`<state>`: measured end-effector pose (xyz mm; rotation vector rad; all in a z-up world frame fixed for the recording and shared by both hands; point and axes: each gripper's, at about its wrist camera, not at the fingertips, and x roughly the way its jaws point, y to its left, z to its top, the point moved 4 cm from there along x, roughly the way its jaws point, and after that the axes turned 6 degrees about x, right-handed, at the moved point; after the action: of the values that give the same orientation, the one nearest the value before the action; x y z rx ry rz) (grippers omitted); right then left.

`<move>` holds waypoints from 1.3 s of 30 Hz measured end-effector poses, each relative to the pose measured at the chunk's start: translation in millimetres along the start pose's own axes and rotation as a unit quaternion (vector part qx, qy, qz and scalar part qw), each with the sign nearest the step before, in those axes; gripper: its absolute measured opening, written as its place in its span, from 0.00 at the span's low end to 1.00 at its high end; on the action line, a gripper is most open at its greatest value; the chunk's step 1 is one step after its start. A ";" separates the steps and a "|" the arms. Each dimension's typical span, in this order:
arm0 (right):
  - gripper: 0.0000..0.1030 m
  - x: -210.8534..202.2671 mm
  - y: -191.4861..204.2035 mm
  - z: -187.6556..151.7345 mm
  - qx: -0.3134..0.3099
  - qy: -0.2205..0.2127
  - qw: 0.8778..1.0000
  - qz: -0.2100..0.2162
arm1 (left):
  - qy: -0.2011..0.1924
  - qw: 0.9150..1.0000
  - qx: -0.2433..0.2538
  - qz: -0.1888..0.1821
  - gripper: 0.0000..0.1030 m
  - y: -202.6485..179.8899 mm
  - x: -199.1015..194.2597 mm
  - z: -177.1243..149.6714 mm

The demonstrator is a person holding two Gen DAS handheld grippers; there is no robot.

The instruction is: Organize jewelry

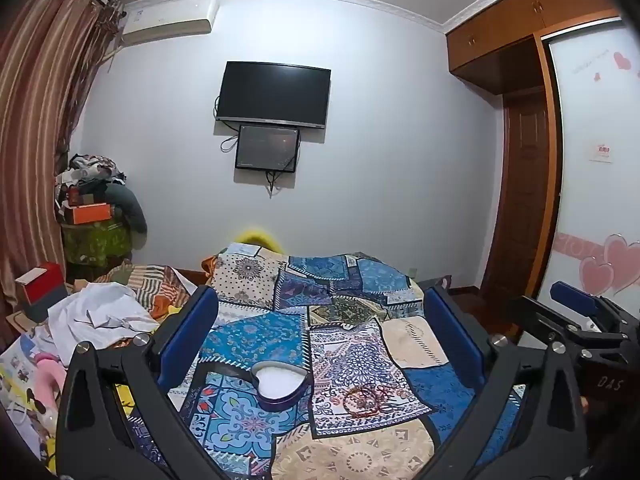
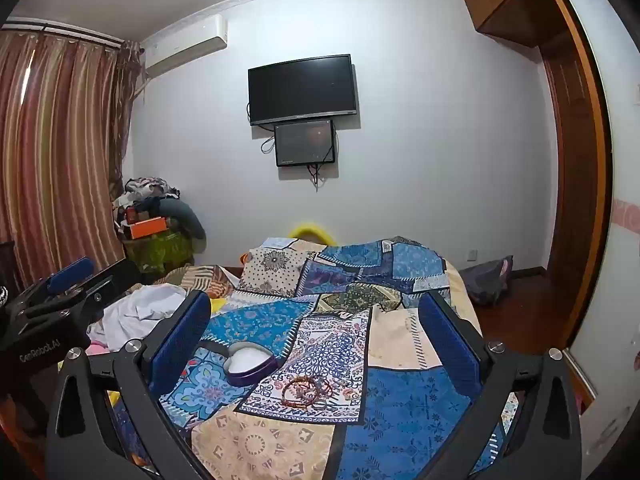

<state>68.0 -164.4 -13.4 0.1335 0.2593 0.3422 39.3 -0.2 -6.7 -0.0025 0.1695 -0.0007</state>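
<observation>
A dark purple heart-shaped box (image 1: 279, 385) with a white lining lies open on the patchwork bedspread (image 1: 256, 332); it also shows in the right wrist view (image 2: 250, 362). A small heap of bracelets (image 1: 366, 398), reddish and beaded, lies just right of the box, and shows in the right wrist view (image 2: 306, 392). My left gripper (image 1: 320, 312) is open and empty above the bed, behind the box. My right gripper (image 2: 314, 320) is open and empty, also above the bed. Each gripper shows at the edge of the other's view.
White crumpled cloth (image 1: 100, 316) and toys lie at the bed's left. A red box (image 1: 42, 286) and a pile of clutter (image 1: 96, 208) stand by the curtain. A TV (image 1: 274, 94) hangs on the far wall. A wardrobe (image 1: 592, 168) stands right.
</observation>
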 end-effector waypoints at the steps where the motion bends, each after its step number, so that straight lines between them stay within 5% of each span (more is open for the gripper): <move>1: 1.00 0.2 0.1 0.0 0.000 0.001 1.000 0.000 | 0.001 1.000 -0.001 -0.002 1.00 -0.2 0.2 0.0; 39: 1.00 2.9 2.3 -1.3 -0.002 0.001 1.000 0.001 | -0.002 1.000 0.001 0.000 1.00 4.3 1.1 -2.4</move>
<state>69.6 -161.1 -14.9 0.1289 0.2599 0.3449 40.0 4.1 -9.3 -0.0010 0.1649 -0.0001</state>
